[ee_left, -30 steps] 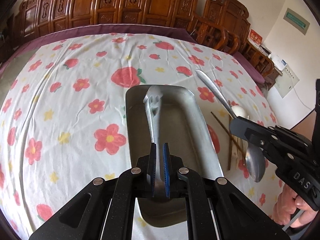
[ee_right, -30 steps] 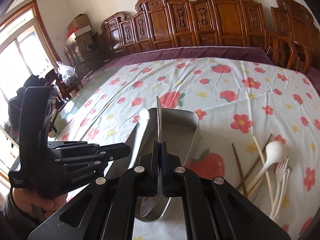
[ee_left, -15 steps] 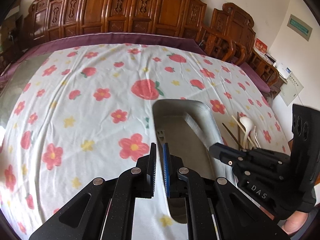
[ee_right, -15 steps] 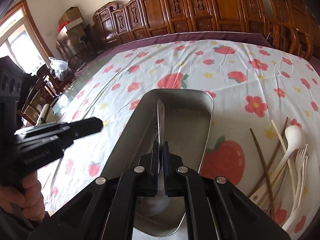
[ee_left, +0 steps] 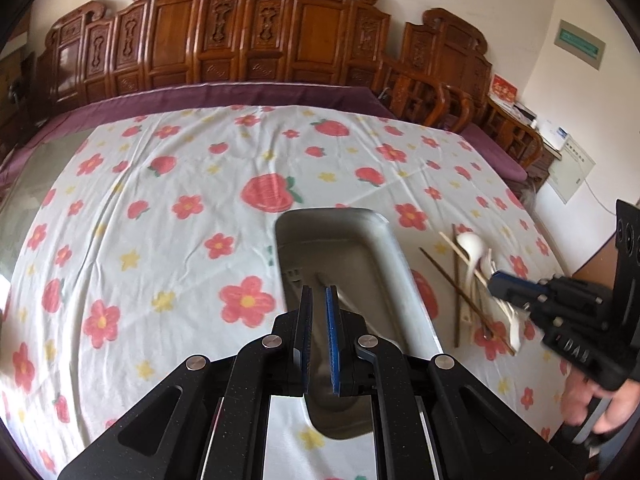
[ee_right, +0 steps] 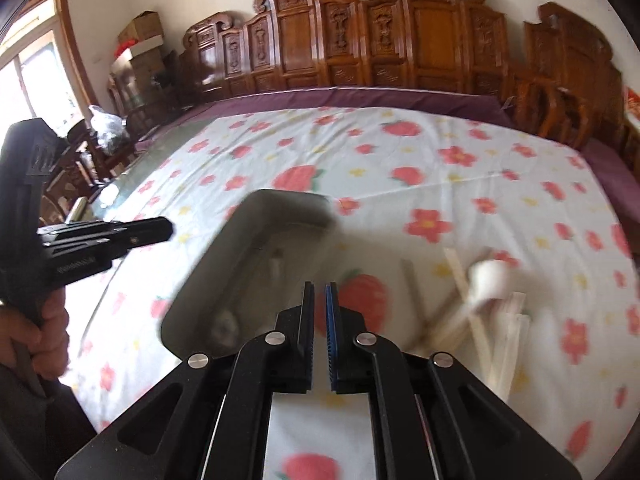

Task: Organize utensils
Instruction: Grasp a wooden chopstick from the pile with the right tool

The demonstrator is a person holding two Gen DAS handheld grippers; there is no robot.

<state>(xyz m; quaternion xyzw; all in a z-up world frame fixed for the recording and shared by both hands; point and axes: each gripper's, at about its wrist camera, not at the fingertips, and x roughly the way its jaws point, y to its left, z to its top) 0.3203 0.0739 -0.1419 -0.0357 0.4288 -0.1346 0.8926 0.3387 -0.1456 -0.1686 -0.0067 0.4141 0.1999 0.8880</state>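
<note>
A metal tray (ee_left: pixel 384 248) lies on the flowered tablecloth; it also shows in the right wrist view (ee_right: pixel 224 248). A metal utensil (ee_left: pixel 294 274) lies inside it, and another metal utensil (ee_right: pixel 226 324) shows blurred in the tray's near end. My left gripper (ee_left: pixel 319 296) hovers over the tray's near end, slightly open and empty. My right gripper (ee_right: pixel 319 292) is slightly open and empty, right of the tray. A pile with a white spoon (ee_left: pixel 470 246), chopsticks (ee_left: pixel 456 280) and white plastic forks lies right of the tray; the spoon (ee_right: pixel 490 276) is blurred in the right wrist view.
Carved wooden chairs (ee_left: pixel 260 40) line the far side of the table. The purple cloth edge (ee_left: pixel 224 96) runs along the back. A glass strip (ee_right: pixel 120 188) borders the cloth at left. Boxes and a bag stand by the window (ee_right: pixel 136 44).
Both grippers held metal utensils over the tray; they let them go into it. Both have drawn back, and the right gripper has swung right toward the pile.
</note>
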